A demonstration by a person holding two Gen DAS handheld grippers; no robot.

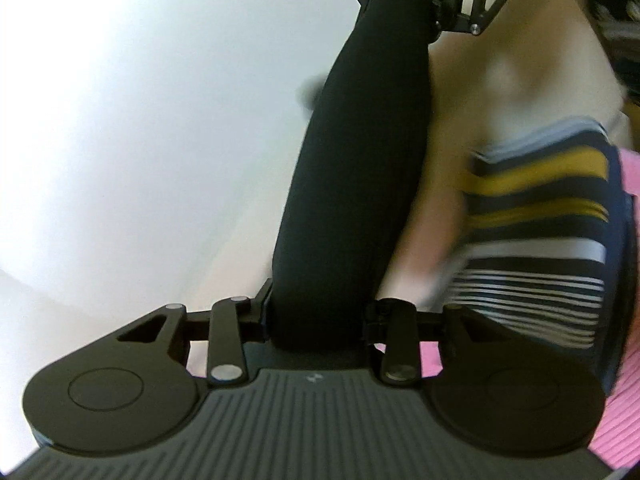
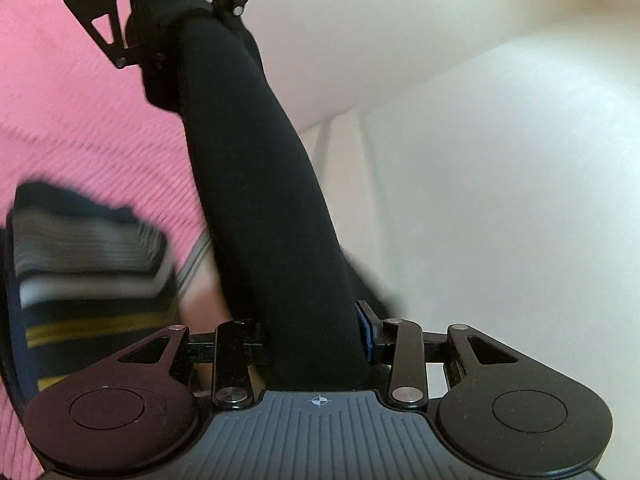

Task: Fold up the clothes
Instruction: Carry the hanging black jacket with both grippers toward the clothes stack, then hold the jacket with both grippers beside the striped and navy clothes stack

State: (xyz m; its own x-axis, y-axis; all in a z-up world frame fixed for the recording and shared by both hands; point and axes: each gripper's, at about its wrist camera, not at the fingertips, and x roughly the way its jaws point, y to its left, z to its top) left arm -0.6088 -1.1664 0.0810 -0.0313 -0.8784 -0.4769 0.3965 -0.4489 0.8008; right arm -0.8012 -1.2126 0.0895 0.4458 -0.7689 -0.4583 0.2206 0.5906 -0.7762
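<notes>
Both the left gripper (image 1: 316, 312) and right gripper (image 2: 316, 340) are clamping a stretched black garment (image 1: 360, 160), folding apparently unfinished beside the striped garment (image 1: 540, 216).

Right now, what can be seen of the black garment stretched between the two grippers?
The black garment looks like smooth, matte, stretchy fabric rolled into a long tube. It is held taut in the air: the left gripper clamps one end and the right gripper the other. A striped garment and pink ribbed fabric lie behind it.
</notes>
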